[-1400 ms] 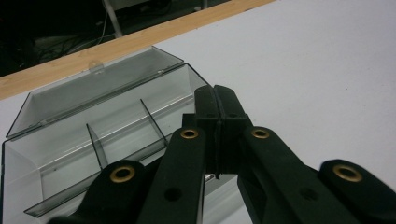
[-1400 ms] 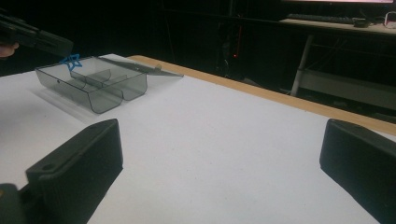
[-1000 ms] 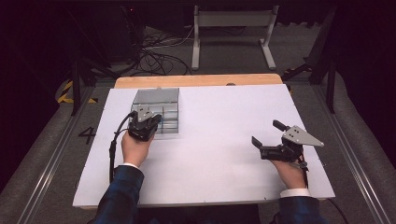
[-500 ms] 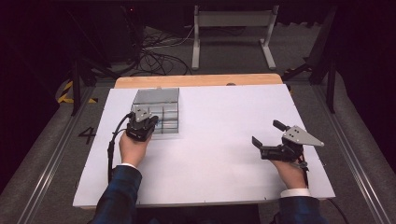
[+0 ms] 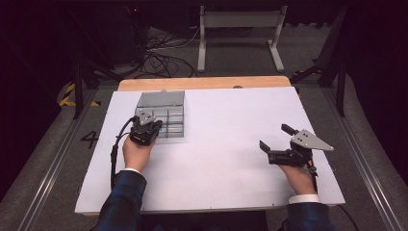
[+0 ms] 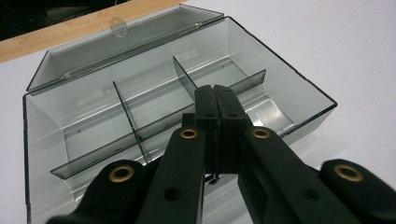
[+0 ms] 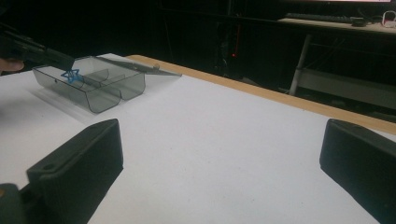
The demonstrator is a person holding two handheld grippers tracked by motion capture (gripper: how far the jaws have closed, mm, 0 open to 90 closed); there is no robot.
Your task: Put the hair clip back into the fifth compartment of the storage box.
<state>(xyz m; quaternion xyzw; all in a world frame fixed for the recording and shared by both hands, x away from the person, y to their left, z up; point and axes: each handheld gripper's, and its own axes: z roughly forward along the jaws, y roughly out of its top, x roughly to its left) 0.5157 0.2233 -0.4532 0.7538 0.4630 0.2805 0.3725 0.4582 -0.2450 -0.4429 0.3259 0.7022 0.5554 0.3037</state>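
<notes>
At the far left of the white bench (image 5: 216, 159) sits a clear grey divided box (image 5: 166, 108), lid lying open behind it; the left gripper (image 6: 215, 100) hovers over its compartments, clenched on a small blue star (image 7: 71, 75); the right gripper (image 5: 275, 143) rests well apart, released, nothing between its jaws.

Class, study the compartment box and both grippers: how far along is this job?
Done: the box has its lid open. In hand: the left gripper, jaws shut, seems to pinch a small blue star over the box. Left: dropping it into a compartment. The right gripper waits open, apart.
</notes>
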